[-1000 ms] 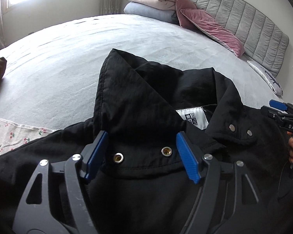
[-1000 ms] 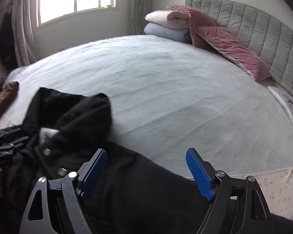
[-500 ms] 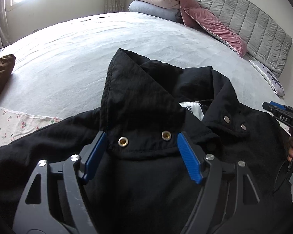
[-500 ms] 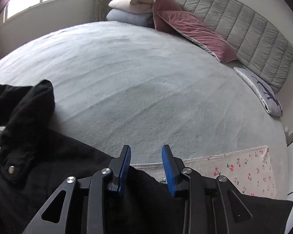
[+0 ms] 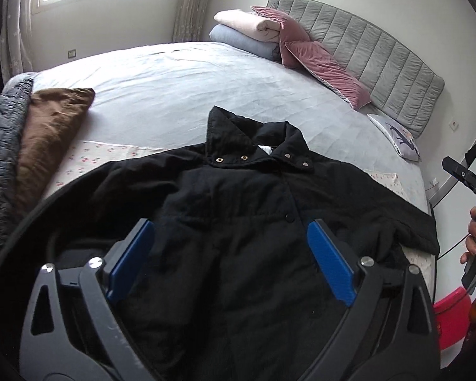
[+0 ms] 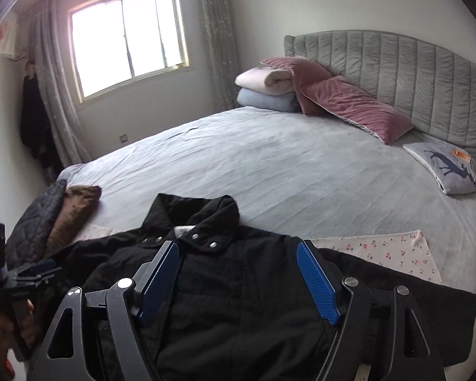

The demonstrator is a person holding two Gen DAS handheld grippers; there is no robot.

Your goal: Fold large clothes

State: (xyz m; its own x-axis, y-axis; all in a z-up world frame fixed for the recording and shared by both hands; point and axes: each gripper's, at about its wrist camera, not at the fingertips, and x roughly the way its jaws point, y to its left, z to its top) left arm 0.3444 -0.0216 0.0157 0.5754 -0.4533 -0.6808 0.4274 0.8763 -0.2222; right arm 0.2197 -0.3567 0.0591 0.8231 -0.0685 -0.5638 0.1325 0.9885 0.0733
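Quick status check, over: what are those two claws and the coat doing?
Left gripper open, right gripper open, both empty. Black coat flat on bed, unfolded. Nothing on it.

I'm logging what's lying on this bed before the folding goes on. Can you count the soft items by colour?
Black: 1, jacket
Brown: 1, folded garment
Dark grey quilted: 1, garment
Pink: 3, two velvet pillows, one folded blanket
Light blue: 1, folded blanket
Grey printed: 1, deer cushion
Cherry-print: 1, floral cloth
Total: 9
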